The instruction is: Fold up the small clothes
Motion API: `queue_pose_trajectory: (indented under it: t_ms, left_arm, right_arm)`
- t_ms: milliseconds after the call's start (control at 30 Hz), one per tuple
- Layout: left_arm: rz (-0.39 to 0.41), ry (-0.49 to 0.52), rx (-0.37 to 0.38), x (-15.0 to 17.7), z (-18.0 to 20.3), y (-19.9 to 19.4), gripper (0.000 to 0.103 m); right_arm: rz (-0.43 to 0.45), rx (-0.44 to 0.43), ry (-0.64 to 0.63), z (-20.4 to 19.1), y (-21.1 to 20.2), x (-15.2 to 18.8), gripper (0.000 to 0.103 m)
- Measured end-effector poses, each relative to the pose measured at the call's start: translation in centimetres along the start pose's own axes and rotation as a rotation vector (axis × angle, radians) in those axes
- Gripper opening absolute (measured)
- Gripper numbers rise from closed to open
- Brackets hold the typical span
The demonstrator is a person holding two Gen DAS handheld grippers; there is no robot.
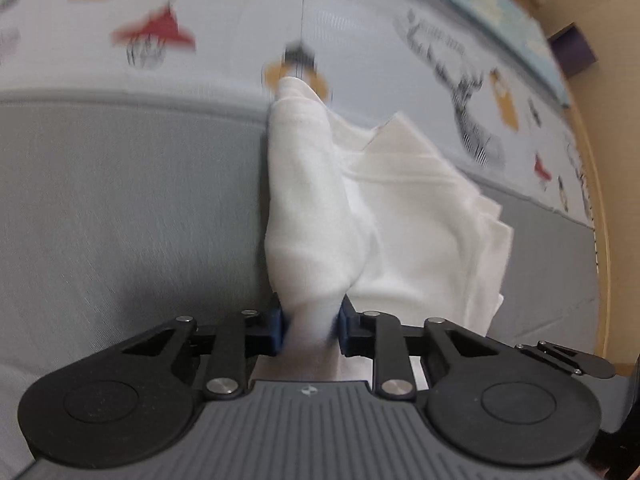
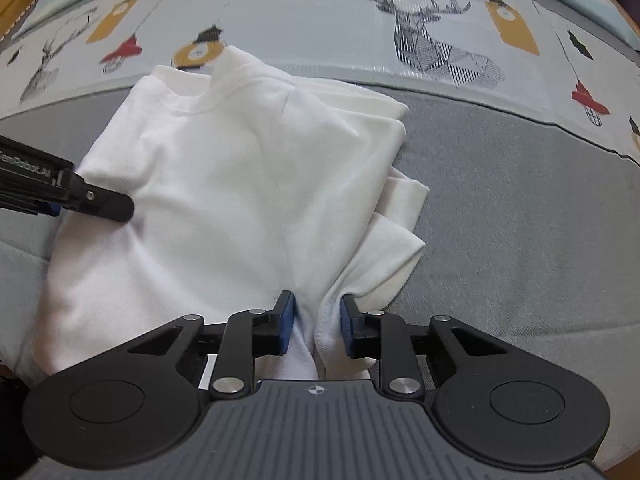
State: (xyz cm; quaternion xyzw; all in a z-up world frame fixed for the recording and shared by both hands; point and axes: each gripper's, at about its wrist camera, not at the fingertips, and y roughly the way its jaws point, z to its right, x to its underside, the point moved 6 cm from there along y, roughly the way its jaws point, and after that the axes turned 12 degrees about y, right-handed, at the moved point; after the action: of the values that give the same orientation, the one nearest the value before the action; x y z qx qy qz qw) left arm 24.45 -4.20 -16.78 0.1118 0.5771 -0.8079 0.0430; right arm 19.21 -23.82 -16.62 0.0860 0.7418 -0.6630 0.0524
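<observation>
Both grippers have a pinch of the same white garment, which lies bunched in the centre of each view on a grey cushion. The left gripper has its blue pads closed tight on a gathered ridge of cloth that runs up the middle of its frame; the right gripper is likewise clamped on a hem near the lower middle of its frame, with loose folded layers spilling to the right. In the right wrist view the left gripper also shows as a black arm entering from the left edge, touching the cloth. To fold cleanly, I judge the two pinches should travel together, keeping the held edge taut and level, and be laid down so the layers square up rather than bunch; the loose flaps at right look likely to drag or slip out of line. Beyond the cushion, along the upper part of both frames, runs a printed fabric with deer, yellow tags and red lamp shapes. Wood-toned edging shows at the far right of the left wrist view.
</observation>
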Motion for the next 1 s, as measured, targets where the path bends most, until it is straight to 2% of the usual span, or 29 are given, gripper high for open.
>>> queue_pose_trajectory:
  t_ms: [100,133,200,267,367,500,567,633,667,733,800,833,867,933,1000]
  left_arm:
    - [0.058,0.032,-0.070,-0.8,-1.5,-2.2,0.027]
    - [0.081,0.040,-0.083,-1.0,-2.1,-3.0,0.027]
    - [0.121,0.056,-0.110,-1.3,-3.7,-4.3,0.028]
    - [0.132,0.047,-0.137,-1.4,-5.5,-5.1,0.032]
    - [0.117,0.004,-0.178,-0.9,-8.6,-6.0,0.039]
    - [0.069,0.003,-0.149,0.4,-10.2,-6.5,0.039]
    - [0.032,0.017,-0.138,0.9,-10.5,-6.2,0.041]
    - [-0.018,0.010,-0.109,1.8,-10.4,-5.7,0.042]
    - [-0.042,0.009,-0.098,2.0,-10.6,-5.2,0.042]
    - [-0.087,0.027,-0.104,2.7,-10.3,-4.3,0.045]
    - [-0.097,0.056,-0.127,3.0,-9.9,-4.0,0.047]
    - [-0.096,0.061,-0.130,3.0,-9.7,-4.0,0.047]
    - [-0.093,0.060,-0.122,3.0,-9.5,-4.0,0.047]
    - [-0.075,0.065,-0.099,2.9,-8.9,-4.2,0.047]
    - [-0.076,0.097,-0.084,3.1,-8.4,-4.1,0.047]
  right_arm:
    - [0.061,-0.053,0.005,-1.2,-0.6,-1.1,0.019]
    - [0.087,-0.077,0.001,-2.0,-0.8,-1.5,0.010]
    - [0.136,-0.107,-0.015,-3.6,-1.3,-2.2,0.004]
    - [0.180,-0.106,-0.027,-5.1,-1.4,-2.9,0.004]
    - [0.175,-0.108,-0.012,-6.3,-0.7,-3.5,0.004]
    - [0.184,-0.097,-0.023,-7.0,-0.9,-3.9,0.008]
    - [0.203,-0.158,0.030,-6.7,-1.8,-4.3,0.009]
    - [0.227,-0.227,0.079,-6.4,-2.9,-4.6,0.016]
    - [0.224,-0.274,0.102,-6.3,-3.4,-4.5,0.026]
    - [0.166,-0.355,0.123,-6.6,-3.5,-4.1,0.034]
    - [0.075,-0.356,0.070,-7.5,-2.6,-2.9,0.034]
    - [0.028,-0.328,0.008,-8.1,-1.9,-2.0,0.032]
    - [-0.004,-0.285,-0.067,-8.6,-1.4,-1.1,0.013]
    - [-0.012,-0.225,-0.177,-9.2,-0.9,0.1,0.010]
    - [0.017,-0.239,-0.155,-9.0,-1.5,-0.3,0.009]
